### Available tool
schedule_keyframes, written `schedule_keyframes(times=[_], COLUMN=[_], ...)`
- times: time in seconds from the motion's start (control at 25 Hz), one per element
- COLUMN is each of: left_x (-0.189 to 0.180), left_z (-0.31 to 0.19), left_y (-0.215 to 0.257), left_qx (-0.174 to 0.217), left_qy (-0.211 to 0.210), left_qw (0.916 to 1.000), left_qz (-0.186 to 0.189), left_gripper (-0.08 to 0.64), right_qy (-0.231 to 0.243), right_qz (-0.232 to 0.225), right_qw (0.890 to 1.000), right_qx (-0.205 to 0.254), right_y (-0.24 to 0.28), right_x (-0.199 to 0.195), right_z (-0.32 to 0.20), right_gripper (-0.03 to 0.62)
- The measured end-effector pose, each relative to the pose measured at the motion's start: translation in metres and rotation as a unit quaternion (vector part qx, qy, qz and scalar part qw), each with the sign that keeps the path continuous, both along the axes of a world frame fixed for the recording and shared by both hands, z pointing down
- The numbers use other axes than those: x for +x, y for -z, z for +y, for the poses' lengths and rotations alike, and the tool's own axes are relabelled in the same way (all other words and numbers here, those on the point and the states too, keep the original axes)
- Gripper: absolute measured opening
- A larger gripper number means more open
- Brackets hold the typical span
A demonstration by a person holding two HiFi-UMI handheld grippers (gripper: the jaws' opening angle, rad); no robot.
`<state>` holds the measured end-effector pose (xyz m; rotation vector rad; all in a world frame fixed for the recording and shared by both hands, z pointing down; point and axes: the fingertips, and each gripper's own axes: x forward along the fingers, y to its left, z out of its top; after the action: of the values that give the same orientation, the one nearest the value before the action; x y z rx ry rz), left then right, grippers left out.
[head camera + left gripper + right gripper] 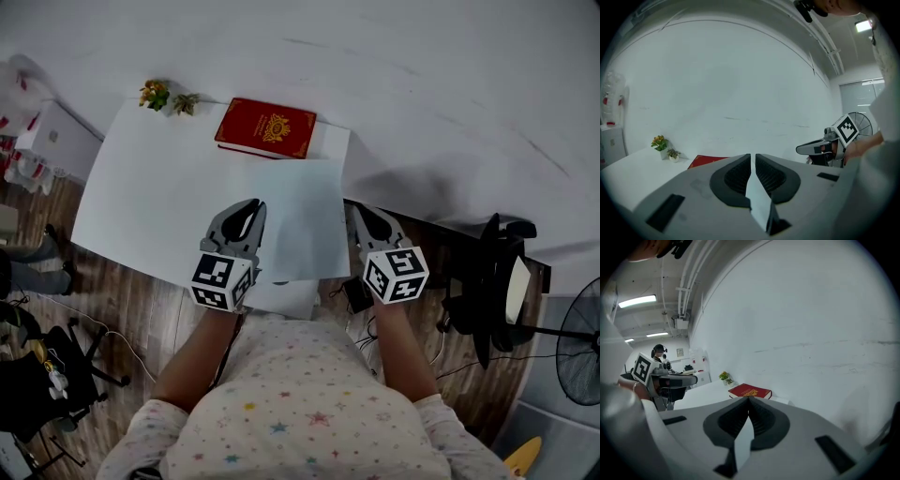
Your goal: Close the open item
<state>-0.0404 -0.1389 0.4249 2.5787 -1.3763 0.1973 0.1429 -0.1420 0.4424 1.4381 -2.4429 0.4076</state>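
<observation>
A red book point(266, 127) with a gold emblem lies closed and flat at the far edge of the white table point(141, 187); it also shows as the red book point(705, 161) and the red book point(750, 391) in the gripper views. My left gripper point(251, 204) hovers over the table's near side, jaws shut with nothing between them point(753, 155). My right gripper point(359, 212) is just off the table's right edge, also shut and empty point(749, 399). Both point toward the book, well short of it.
A pale sheet point(300, 220) lies between the grippers and reaches the table's front edge. Two small potted plants point(155, 94) stand at the far left corner. A white cabinet point(52, 141) is at the left; a black chair point(492, 281) and a fan point(581, 356) are at the right.
</observation>
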Motion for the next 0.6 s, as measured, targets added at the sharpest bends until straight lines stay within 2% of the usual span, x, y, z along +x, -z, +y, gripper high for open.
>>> schedule_keyframes(times=[0.28, 0.6], left_x=[-0.001, -0.002], left_z=[-0.002, 0.001], left_y=[0.033, 0.072], left_qx=[0.039, 0.088], left_qy=[0.003, 0.017], left_qw=[0.9992, 0.996], left_qz=[-0.012, -0.001], left_gripper=[0.026, 0.021], right_qy=[-0.012, -0.022], right_qz=[-0.01, -0.023], right_qw=[0.997, 0.993], right_qx=[0.073, 0.115], right_y=[0.053, 0.092], right_x=[0.004, 0.005], right_z=[0.0, 0.003], right_gripper=[0.001, 0.0])
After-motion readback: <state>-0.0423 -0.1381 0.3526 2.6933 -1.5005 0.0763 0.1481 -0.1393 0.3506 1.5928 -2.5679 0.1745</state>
